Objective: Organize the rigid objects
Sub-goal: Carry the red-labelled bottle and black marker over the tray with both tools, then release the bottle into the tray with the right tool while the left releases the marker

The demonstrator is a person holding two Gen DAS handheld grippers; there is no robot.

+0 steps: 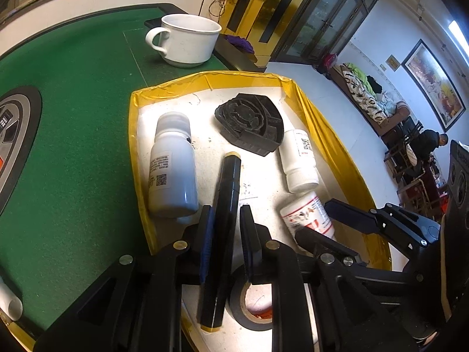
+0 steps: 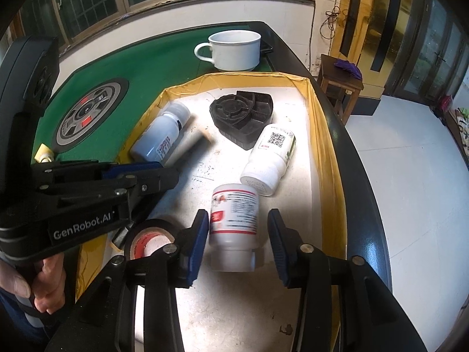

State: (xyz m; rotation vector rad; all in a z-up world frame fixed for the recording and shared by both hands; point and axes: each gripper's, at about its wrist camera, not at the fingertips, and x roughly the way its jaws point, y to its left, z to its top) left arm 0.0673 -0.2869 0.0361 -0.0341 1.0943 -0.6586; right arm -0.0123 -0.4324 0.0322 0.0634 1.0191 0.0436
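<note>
A yellow-rimmed white tray [image 1: 137, 135] [image 2: 328, 146] holds several items. My left gripper [image 1: 227, 234] is shut on a long black bar with yellow ends [image 1: 225, 199], held over the tray. The bar's far end shows blurred in the right wrist view [image 2: 193, 143]. My right gripper [image 2: 239, 243] is open, its fingers on either side of a lying white bottle with a red label [image 2: 234, 223] [image 1: 307, 217]. A grey-white bottle [image 1: 173, 170] [image 2: 161, 140], a white QR-label bottle [image 1: 300, 161] [image 2: 269, 158] and a black plastic part [image 1: 250, 120] [image 2: 243, 114] lie in the tray.
A black tape roll [image 1: 255, 302] [image 2: 149, 237] lies at the tray's near end. A white mug [image 1: 187, 39] [image 2: 231, 48] stands on the green table [image 1: 73, 94] beyond the tray. The table's dark edge [image 2: 360, 158] runs along the right.
</note>
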